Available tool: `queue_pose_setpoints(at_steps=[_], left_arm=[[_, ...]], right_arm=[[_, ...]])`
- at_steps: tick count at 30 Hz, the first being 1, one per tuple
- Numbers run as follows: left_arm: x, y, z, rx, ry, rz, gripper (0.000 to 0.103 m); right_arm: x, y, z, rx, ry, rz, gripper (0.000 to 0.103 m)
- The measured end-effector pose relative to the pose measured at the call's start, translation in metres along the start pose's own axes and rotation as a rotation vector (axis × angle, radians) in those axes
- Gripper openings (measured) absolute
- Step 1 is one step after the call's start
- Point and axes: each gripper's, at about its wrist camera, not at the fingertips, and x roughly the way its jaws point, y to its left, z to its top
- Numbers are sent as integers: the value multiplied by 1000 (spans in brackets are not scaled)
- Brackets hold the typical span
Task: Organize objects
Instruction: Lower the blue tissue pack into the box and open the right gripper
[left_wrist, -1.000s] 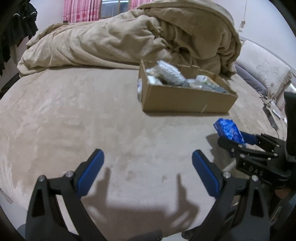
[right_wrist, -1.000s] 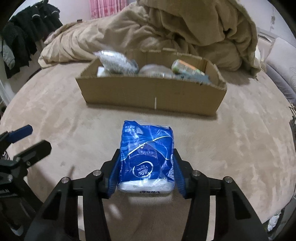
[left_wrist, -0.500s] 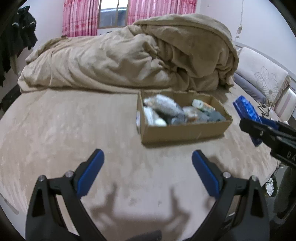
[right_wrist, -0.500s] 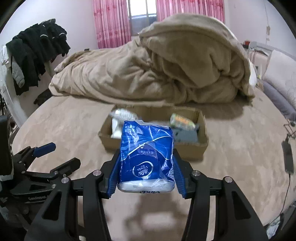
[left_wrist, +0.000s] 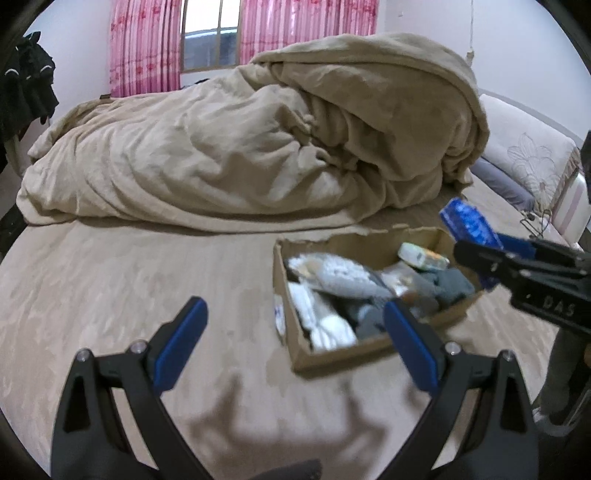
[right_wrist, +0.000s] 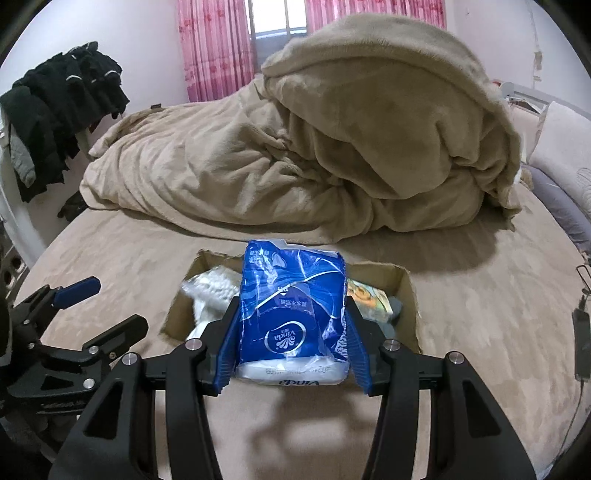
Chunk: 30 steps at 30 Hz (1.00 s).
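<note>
My right gripper (right_wrist: 291, 354) is shut on a blue Vinda tissue pack (right_wrist: 291, 314) and holds it in the air above the near side of an open cardboard box (right_wrist: 410, 295). The box (left_wrist: 369, 350) lies on the bed and holds several items, among them white packets (left_wrist: 325, 317) and a grey cloth (left_wrist: 450, 282). In the left wrist view the tissue pack (left_wrist: 467, 223) and right gripper (left_wrist: 491, 254) hover over the box's right end. My left gripper (left_wrist: 295, 339) is open and empty, above the bed just left of the box.
A big crumpled beige duvet (right_wrist: 332, 147) is heaped behind the box. Dark clothes (right_wrist: 55, 110) hang at the left. Pillows (left_wrist: 532, 166) lie at the right. A cable and a phone (right_wrist: 581, 339) lie near the bed's right edge.
Both grippers have risen and moved forward. The tissue pack has gone from low in front of the box to above it. The left gripper stays open.
</note>
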Motion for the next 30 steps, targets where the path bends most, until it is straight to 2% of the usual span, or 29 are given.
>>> queue_pose_setpoints(at_steps=[6,11,15,17,19,20,23,30], left_arm=[[36,13,3,-46,56,-2,97],[47,20,-1,-74,94,22,97],[53,24,-3,-109,134,7,97],[50,26,-4,-111,126,12,97],[47,28,-4,-113,118,23,97],[46,28,-5,-112,116,30,97],[38,25,-6,-97,115,36,97],[-11,16,-11,-81,55,33,97]], right_arm=[[49,0,6,13,52,8,54],[80,7,5,-1,91,16,54],[99,10,2,0,123,27,56],[97,9,2,6,106,22,61],[92,6,2,20,85,21,81],[91,5,3,26,80,19,88],[81,2,4,34,68,16,90],[28,1,-3,45,16,3,90]])
